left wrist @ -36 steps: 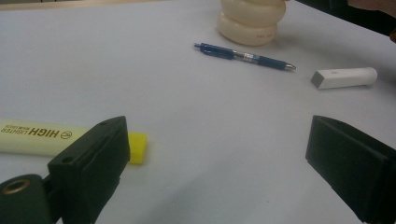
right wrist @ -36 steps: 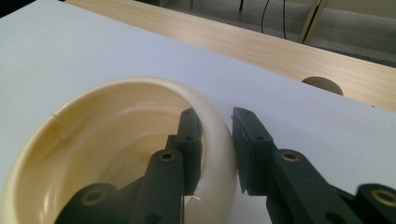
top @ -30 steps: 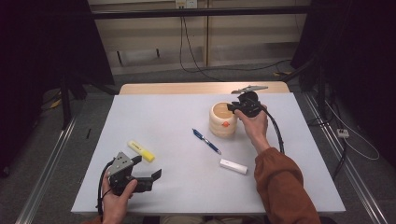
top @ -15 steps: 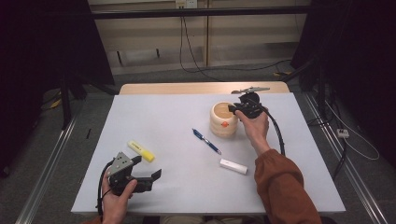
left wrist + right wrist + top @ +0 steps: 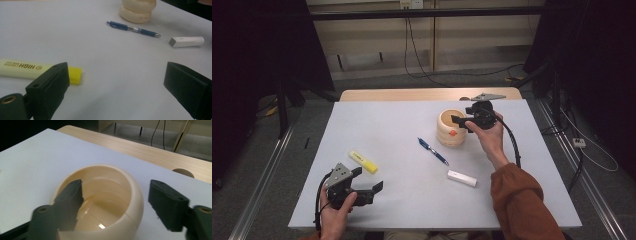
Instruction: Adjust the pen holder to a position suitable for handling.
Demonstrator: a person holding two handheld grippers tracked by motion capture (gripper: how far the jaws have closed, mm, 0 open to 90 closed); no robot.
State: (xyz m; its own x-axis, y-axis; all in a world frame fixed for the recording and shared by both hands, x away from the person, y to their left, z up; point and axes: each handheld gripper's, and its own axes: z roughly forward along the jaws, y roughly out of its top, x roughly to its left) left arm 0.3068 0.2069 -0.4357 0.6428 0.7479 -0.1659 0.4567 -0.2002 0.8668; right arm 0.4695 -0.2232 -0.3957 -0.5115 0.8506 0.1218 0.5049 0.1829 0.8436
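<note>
A cream round pot [image 5: 450, 131] stands at the back right of the white table [image 5: 392, 120]. My right gripper [image 5: 463, 120] is open at its rim. In the right gripper view [image 5: 116, 203] one jaw hangs over the pot's [image 5: 100, 200] hollow and the other sits outside its wall. My left gripper [image 5: 368, 180] rests open near the front left edge, with nothing between its jaws [image 5: 116, 85]. A yellow highlighter [image 5: 363, 161] [image 5: 22, 68] lies just beyond its left jaw.
A blue pen [image 5: 433, 151] [image 5: 132, 28] lies mid-table, and a white capped stick [image 5: 462, 178] [image 5: 186, 41] lies to its right. A wooden strip [image 5: 412, 95] runs along the table's far edge. Cables trail on the floor behind.
</note>
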